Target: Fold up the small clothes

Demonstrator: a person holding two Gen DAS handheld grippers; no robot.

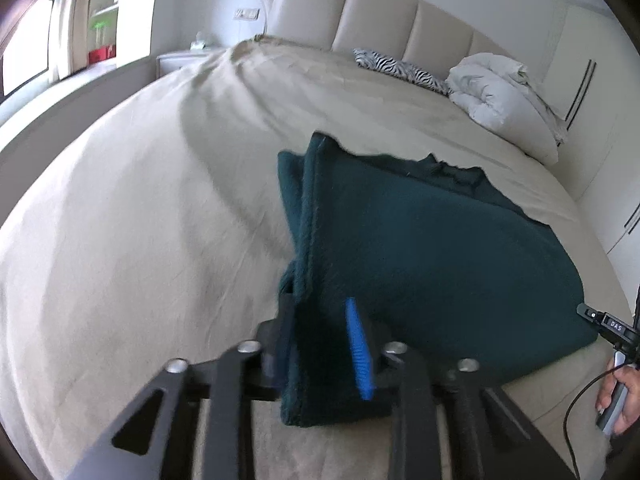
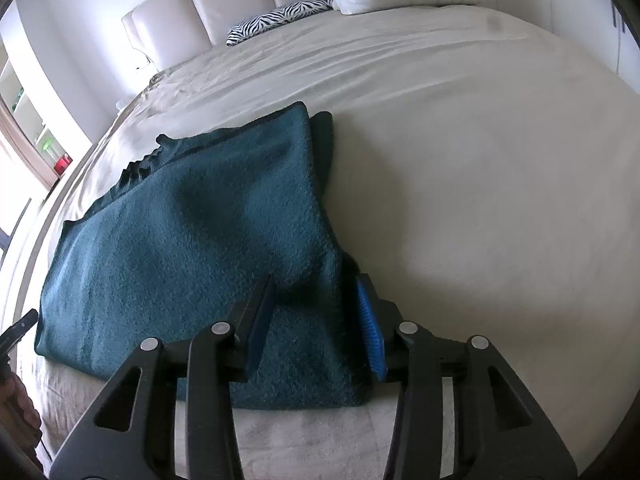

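Note:
A dark green fuzzy garment (image 1: 432, 256) lies on the beige bed (image 1: 132, 216), partly folded, with its near edge lifted. My left gripper (image 1: 320, 312) is shut on the garment's near left corner, with cloth bunched between its blue pads. In the right wrist view the same garment (image 2: 192, 224) spreads to the left. My right gripper (image 2: 316, 296) is shut on its near right corner, with thick cloth between the jaws. The right gripper's body and the hand holding it (image 1: 616, 384) show at the right edge of the left wrist view.
A padded headboard (image 1: 372, 20) runs along the far side. A zebra-print pillow (image 1: 404, 68) and a white bundled duvet (image 1: 504, 96) lie at the head of the bed. A nightstand (image 1: 180, 60) and shelves stand at the far left. White wardrobes (image 1: 592, 92) line the right.

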